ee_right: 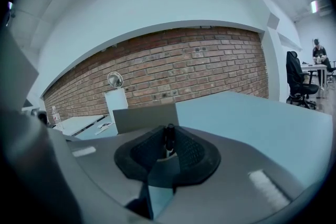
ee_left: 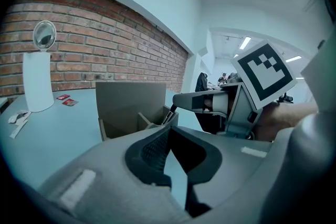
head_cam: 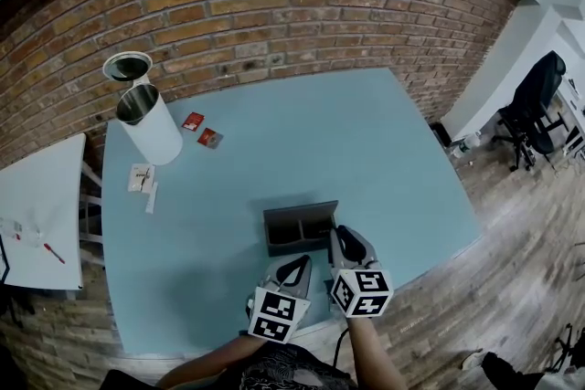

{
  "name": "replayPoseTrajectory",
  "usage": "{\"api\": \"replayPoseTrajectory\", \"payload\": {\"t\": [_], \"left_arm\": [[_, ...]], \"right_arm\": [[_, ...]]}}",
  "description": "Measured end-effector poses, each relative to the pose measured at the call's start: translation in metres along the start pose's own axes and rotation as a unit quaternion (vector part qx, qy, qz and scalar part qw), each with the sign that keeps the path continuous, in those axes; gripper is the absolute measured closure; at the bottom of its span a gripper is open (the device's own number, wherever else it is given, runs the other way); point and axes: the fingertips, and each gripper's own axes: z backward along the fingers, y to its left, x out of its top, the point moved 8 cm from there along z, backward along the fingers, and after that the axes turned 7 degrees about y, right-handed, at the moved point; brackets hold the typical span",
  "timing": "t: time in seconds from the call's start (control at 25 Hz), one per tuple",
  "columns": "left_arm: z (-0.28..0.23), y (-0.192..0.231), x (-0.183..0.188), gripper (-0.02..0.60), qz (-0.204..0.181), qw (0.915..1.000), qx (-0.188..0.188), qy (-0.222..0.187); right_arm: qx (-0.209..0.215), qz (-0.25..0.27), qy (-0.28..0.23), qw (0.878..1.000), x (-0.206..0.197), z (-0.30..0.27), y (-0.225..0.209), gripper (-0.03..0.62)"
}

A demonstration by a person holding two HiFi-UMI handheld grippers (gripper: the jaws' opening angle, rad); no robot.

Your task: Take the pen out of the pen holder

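The right tool (ee_right: 168,140) pinches the top of the pen (ee_right: 169,131), which stands in the holder (head_cam: 302,215) at lower centre of the head view (not lifted out yet, I judge). The left tool (ee_left: 170,131) sits closed and empty nearby. The grasp is made; the pull-out is left.

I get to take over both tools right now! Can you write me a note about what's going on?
Left tool: jaws together, nothing in them, close to the near side of the pen holder.
Right tool: shut on the top of the pen.
Pen: upright, lower end inside the holder, at its right side.
Done: pen gripped.
Left to do: lift it straight up and out, probably slowly so the holder stays put.
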Motion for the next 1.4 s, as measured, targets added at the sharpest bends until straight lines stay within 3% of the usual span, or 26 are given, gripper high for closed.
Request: {"api": "replayPoseTrajectory", "payload": {"t": [0.92, 1.4], "left_arm": [[0.033, -0.032, -0.006, 0.582, -0.019, 0.9995, 0.004, -0.023], [0.055, -0.051, -0.011, 0.581, -0.031, 0.9988, 0.006, -0.036]], "right_arm": [[-0.016, 0.036, -0.105, 0.994, 0.019, 0.073, 0.018, 0.531], [-0.016, 0.044, -0.091, 0.995, -0.003, 0.105, 0.03, 0.531]]}}
